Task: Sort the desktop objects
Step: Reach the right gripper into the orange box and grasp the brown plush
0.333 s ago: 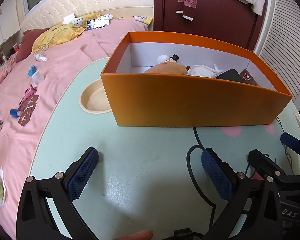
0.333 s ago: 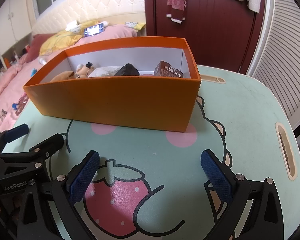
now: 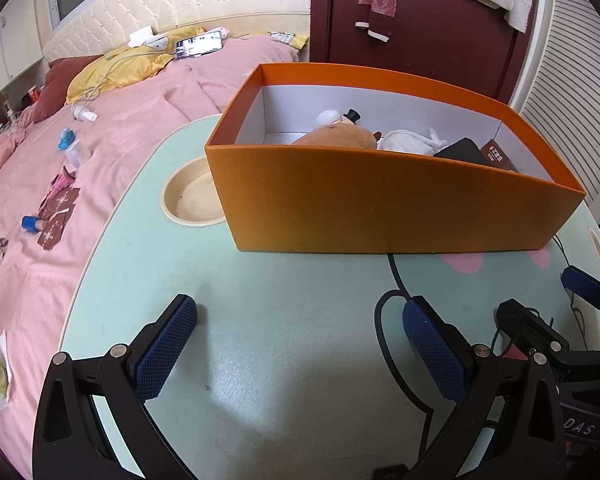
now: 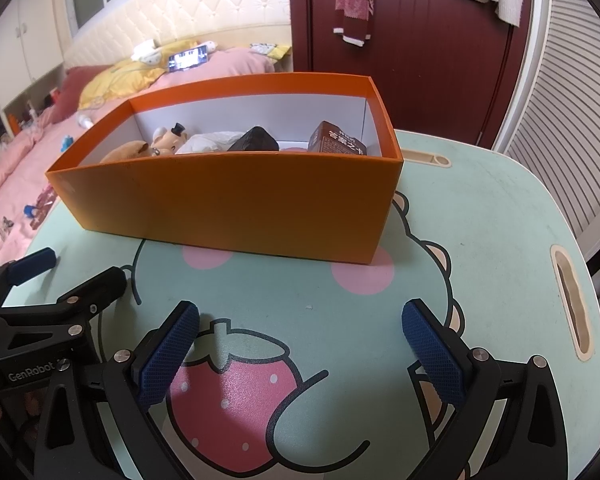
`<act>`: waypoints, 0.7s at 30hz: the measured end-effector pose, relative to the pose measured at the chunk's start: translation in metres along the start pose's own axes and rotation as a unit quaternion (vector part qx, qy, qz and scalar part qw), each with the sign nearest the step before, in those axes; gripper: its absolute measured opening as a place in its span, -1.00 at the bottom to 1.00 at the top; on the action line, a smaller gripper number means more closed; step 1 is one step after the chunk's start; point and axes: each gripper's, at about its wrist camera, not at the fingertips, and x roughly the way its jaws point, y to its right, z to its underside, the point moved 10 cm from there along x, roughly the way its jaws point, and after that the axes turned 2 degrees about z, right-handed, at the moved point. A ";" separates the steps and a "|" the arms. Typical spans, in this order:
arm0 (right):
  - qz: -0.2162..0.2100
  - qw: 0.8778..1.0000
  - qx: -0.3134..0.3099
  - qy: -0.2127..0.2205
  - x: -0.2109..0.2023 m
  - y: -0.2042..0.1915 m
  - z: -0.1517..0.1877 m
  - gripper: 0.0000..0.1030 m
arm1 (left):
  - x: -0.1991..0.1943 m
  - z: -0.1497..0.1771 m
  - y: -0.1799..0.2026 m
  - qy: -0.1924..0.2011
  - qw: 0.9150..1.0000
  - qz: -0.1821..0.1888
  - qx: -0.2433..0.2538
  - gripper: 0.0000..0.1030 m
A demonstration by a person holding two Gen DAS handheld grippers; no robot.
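Observation:
An orange box [image 3: 380, 196] [image 4: 236, 204] stands on the green cartoon-printed table [image 3: 284, 320] [image 4: 480, 216]. Inside it lie a brown plush toy [image 3: 336, 136] [image 4: 128, 150], a white cloth [image 3: 410, 140] [image 4: 214, 140], a black object [image 3: 462, 152] [image 4: 256, 140] and a brown carton [image 3: 500, 156] [image 4: 338, 140]. My left gripper [image 3: 300, 320] is open over bare tabletop in front of the box. My right gripper [image 4: 300, 324] is open too, above the strawberry print, with nothing between its fingers. Each gripper shows at the edge of the other's view.
A round cup recess [image 3: 192, 200] sits in the table left of the box. A slot handle [image 4: 572, 300] lies at the table's right edge. A pink bed [image 3: 80, 168] with small items lies to the left. A dark red door [image 4: 412, 40] stands behind.

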 end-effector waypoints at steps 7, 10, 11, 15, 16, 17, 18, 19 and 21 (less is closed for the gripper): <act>-0.013 1.000 -0.013 0.019 -0.010 0.004 -0.008 0.76 | -0.004 0.003 -0.001 -0.010 0.999 0.021 0.024 0.99; -0.029 0.998 -0.027 0.045 -0.025 0.005 -0.016 0.56 | -0.012 0.001 -0.010 0.005 0.999 0.033 0.001 0.99; -0.044 0.998 -0.026 0.039 -0.025 0.000 -0.024 0.52 | -0.015 -0.001 -0.014 0.013 0.999 0.037 -0.010 0.99; -0.104 0.994 -0.023 0.013 -0.024 -0.022 -0.053 0.48 | -0.024 -0.004 -0.023 0.034 0.996 0.071 -0.047 0.99; -0.119 0.993 -0.022 0.007 -0.024 -0.027 -0.061 0.48 | -0.023 -0.003 -0.025 0.033 0.995 0.075 -0.053 0.99; -0.134 0.991 -0.021 0.001 -0.024 -0.032 -0.068 0.48 | -0.022 -0.001 -0.028 0.032 0.995 0.079 -0.059 0.99; -0.148 0.989 -0.021 -0.006 -0.025 -0.037 -0.076 0.48 | -0.019 0.000 -0.030 0.029 0.995 0.079 -0.061 0.99; -0.163 0.986 -0.020 -0.012 -0.025 -0.042 -0.084 0.48 | -0.017 0.001 -0.030 0.031 0.995 0.076 -0.060 0.99; -0.193 0.981 -0.018 -0.025 -0.026 -0.053 -0.099 0.48 | -0.016 0.001 -0.028 0.032 0.996 0.071 -0.053 0.99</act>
